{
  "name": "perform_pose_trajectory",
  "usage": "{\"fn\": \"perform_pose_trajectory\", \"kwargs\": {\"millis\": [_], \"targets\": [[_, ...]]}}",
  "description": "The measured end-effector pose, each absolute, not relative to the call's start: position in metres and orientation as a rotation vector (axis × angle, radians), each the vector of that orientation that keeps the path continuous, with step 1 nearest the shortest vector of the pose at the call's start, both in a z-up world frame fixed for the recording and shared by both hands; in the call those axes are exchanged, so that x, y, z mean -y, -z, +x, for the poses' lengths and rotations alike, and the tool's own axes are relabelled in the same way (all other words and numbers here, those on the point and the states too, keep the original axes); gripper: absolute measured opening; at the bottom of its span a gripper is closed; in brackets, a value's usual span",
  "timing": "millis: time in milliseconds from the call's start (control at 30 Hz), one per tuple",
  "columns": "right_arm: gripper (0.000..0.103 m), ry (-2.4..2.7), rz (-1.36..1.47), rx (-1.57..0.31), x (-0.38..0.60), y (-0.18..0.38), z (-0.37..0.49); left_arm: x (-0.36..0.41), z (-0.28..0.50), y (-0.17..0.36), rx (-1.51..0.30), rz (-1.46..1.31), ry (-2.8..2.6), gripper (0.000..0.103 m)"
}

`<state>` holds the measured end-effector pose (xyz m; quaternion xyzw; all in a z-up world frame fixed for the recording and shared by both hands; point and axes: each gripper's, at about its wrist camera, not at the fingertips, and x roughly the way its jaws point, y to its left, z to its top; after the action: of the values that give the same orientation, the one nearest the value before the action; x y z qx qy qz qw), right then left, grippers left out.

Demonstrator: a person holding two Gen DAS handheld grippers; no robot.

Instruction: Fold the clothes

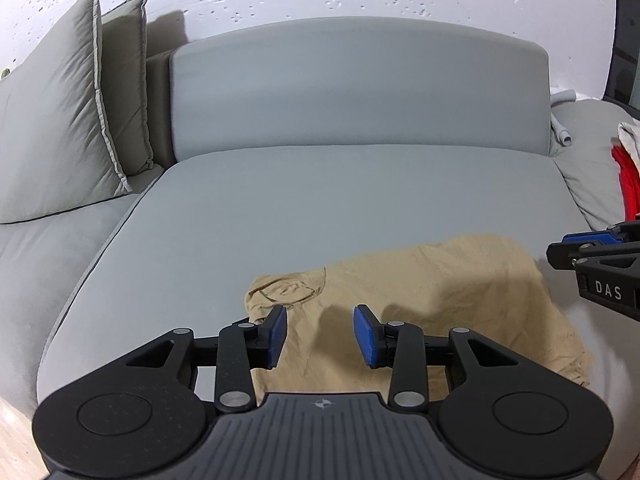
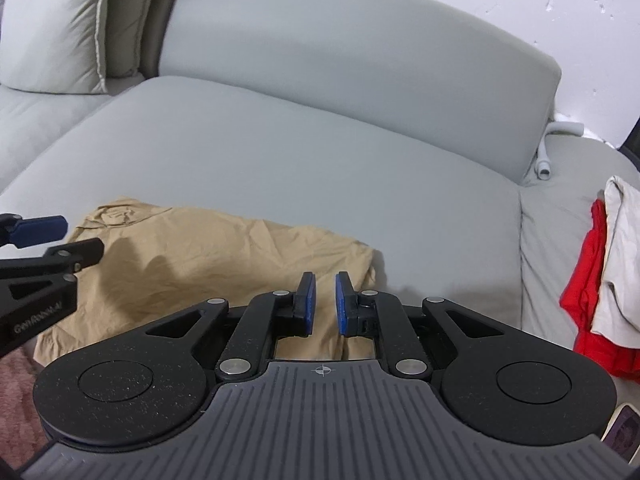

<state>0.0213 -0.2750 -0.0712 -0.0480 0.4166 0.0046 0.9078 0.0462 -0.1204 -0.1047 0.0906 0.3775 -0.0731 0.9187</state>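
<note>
tan garment point(image 1: 420, 304) beneath both grippers' fingers point(image 1: 277, 336)

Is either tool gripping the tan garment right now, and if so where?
Nothing is held. The left tool is wide open above the tan garment; the right tool is narrowly open over its right edge, no cloth between the pads.

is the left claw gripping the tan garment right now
No, the left claw is open above the tan garment, with nothing pinched between its blue pads.
</note>
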Motion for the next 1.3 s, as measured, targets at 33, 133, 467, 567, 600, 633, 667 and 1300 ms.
{"fn": "perform_pose_trajectory", "kwargs": {"millis": [33,133,467,567,600,633,667,1300], "targets": [[0.017,-0.024,-0.078,-0.859,0.275,0.073,0.020,0.122,0.046,0.108,-0.786,0.195,0.146,0.037],[0.020,-0.148,0.015,-0.873,0.274,0.086,0.015,0.125,0.047,0.126,-0.844,0.221,0.146,0.036],[0.000,-0.158,-0.056,-0.976,0.301,0.138,-0.015,0.121,0.035,0.151,-0.953,0.253,0.147,0.036],[0.037,-0.054,-0.013,-0.995,0.324,0.129,-0.023,0.120,0.022,0.140,-0.972,0.297,0.147,0.036],[0.038,-0.021,0.006,-1.001,0.331,0.125,-0.027,0.116,0.016,0.134,-0.976,0.268,0.155,0.036],[0.034,0.009,0.027,-1.005,0.337,0.120,-0.031,0.111,0.010,0.126,-0.962,0.215,0.171,0.039],[0.035,0.023,0.077,-1.007,0.345,0.113,-0.036,0.109,0.008,0.122,-0.947,0.187,0.178,0.040],[0.081,0.077,1.132,-0.938,0.335,0.170,-0.066,0.116,0.027,0.113,-0.818,0.187,0.223,0.050]]}}
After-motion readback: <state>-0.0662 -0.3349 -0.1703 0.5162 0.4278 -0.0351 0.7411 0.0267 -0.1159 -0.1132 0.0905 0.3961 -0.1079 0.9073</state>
